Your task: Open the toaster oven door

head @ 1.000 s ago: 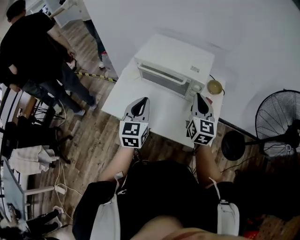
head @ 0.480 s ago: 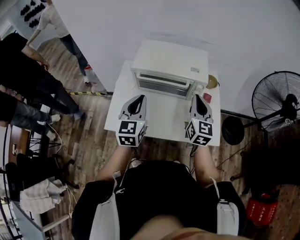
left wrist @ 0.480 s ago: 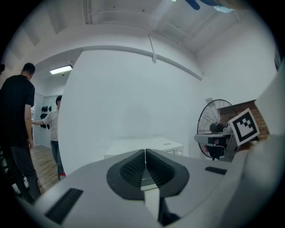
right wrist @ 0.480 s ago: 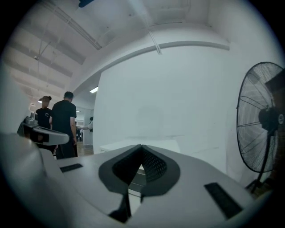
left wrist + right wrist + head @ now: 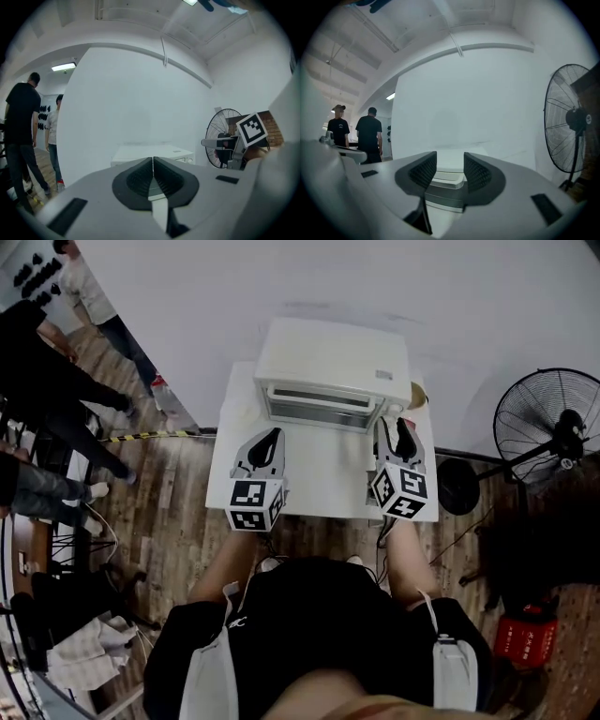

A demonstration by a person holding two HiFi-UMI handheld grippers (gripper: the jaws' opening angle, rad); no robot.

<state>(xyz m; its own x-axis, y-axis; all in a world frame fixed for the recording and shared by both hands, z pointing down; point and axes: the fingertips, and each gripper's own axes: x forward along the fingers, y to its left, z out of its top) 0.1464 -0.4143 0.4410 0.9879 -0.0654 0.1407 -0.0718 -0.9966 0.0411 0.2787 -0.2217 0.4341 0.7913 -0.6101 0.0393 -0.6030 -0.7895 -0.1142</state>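
Observation:
A white toaster oven (image 5: 333,371) stands at the back of a small white table (image 5: 323,470), its door shut, handle along the door's top. My left gripper (image 5: 263,443) hovers over the table in front of the oven's left side, jaws shut with nothing between them; its own view shows the oven (image 5: 152,152) just beyond the left gripper (image 5: 153,171). My right gripper (image 5: 396,435) is by the oven's front right corner, its jaws opening with a clear gap and nothing in it; past the right gripper (image 5: 450,171) lies the oven (image 5: 449,179).
A standing fan (image 5: 548,427) is at the right of the table, with a red box (image 5: 520,641) on the wooden floor below it. People (image 5: 52,418) stand at the far left. A round yellowish object (image 5: 418,394) sits at the oven's right rear. A white wall rises behind.
The head view has swung, so the table and oven now sit centred and square. The right gripper's jaws have parted from shut. Both grippers stay in front of the oven.

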